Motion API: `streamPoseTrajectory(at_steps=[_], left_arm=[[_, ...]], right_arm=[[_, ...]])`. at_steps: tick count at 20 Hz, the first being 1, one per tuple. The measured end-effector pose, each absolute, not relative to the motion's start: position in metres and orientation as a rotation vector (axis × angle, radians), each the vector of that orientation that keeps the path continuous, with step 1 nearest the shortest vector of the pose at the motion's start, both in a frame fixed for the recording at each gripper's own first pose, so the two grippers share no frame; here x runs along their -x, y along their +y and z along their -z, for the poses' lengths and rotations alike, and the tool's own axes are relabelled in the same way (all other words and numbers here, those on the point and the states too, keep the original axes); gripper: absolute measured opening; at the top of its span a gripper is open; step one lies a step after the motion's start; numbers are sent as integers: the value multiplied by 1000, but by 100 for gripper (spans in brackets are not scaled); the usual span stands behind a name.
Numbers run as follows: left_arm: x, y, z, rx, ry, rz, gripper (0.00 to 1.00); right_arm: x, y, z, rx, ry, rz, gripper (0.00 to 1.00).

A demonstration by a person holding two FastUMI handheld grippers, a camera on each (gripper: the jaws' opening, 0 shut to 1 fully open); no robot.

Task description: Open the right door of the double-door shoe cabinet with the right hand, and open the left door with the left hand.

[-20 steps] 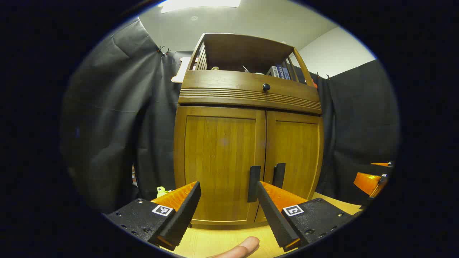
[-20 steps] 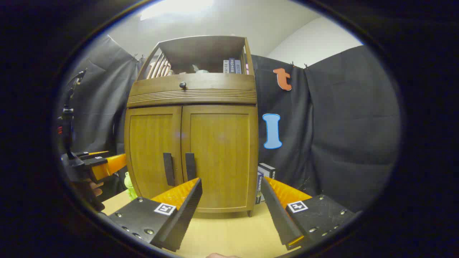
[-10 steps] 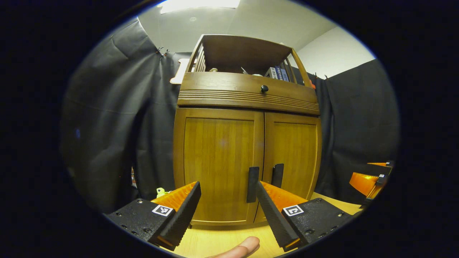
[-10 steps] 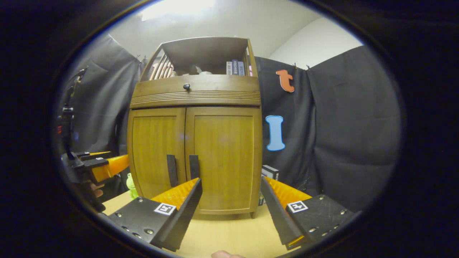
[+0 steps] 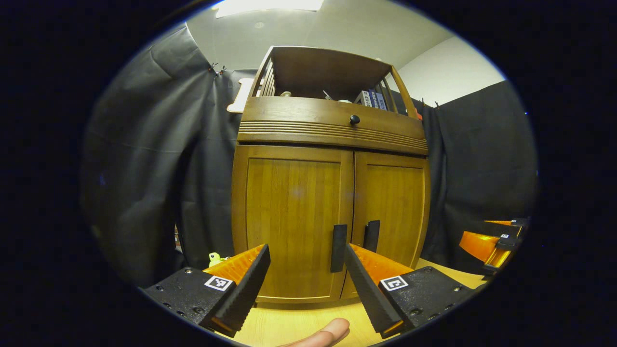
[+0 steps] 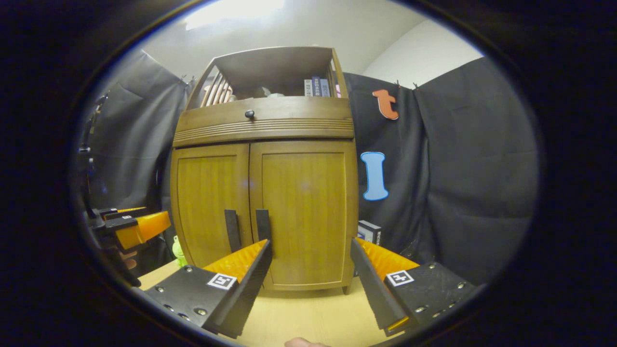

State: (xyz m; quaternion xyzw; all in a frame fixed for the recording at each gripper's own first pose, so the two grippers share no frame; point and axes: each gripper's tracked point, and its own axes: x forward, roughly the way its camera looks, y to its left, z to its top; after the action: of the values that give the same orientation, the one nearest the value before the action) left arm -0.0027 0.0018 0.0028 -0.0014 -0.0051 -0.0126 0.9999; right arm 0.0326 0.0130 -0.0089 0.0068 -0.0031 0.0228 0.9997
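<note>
A brown wooden shoe cabinet [image 5: 332, 144] [image 6: 262, 130] stands on a light wooden table, both doors closed. Its left door [image 5: 289, 217] [image 6: 207, 202] and right door [image 5: 393, 207] [image 6: 303, 207] each carry a dark vertical handle near the centre seam: the left handle [image 5: 339, 241] [image 6: 232, 230] and the right handle [image 5: 371, 236] [image 6: 263, 224]. My left gripper [image 5: 306, 277] is open in front of the left door, short of it. In front of the right door my right gripper [image 6: 311, 270] is open, also apart from it.
Books sit in the open shelf on top, above a drawer with a round knob [image 5: 355, 119] [image 6: 249, 114]. A small green toy [image 5: 215, 258] [image 6: 178, 250] is left of the cabinet, a small box [image 6: 368, 232] to its right. Black cloth hangs behind. A fingertip [image 5: 328, 333] shows at the bottom edge.
Both grippers have drifted a little closer to the cabinet, which looks slightly larger. Doors stay closed and both grippers stay open.
</note>
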Motion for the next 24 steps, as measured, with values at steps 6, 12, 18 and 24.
streamPoseTrajectory(at_steps=[6,12,18,24], left_arm=[[-3,9,-1,20,1,9,92],[-4,10,-1,16,5,54,92],[-6,11,0,12,15,60,92],[-21,26,6,58,43,32,92]], right_arm=[[-79,46,11,16,16,-104,97],[-132,103,30,77,35,-190,94],[-203,116,61,25,79,-175,94],[-233,133,82,-2,119,-206,71]])
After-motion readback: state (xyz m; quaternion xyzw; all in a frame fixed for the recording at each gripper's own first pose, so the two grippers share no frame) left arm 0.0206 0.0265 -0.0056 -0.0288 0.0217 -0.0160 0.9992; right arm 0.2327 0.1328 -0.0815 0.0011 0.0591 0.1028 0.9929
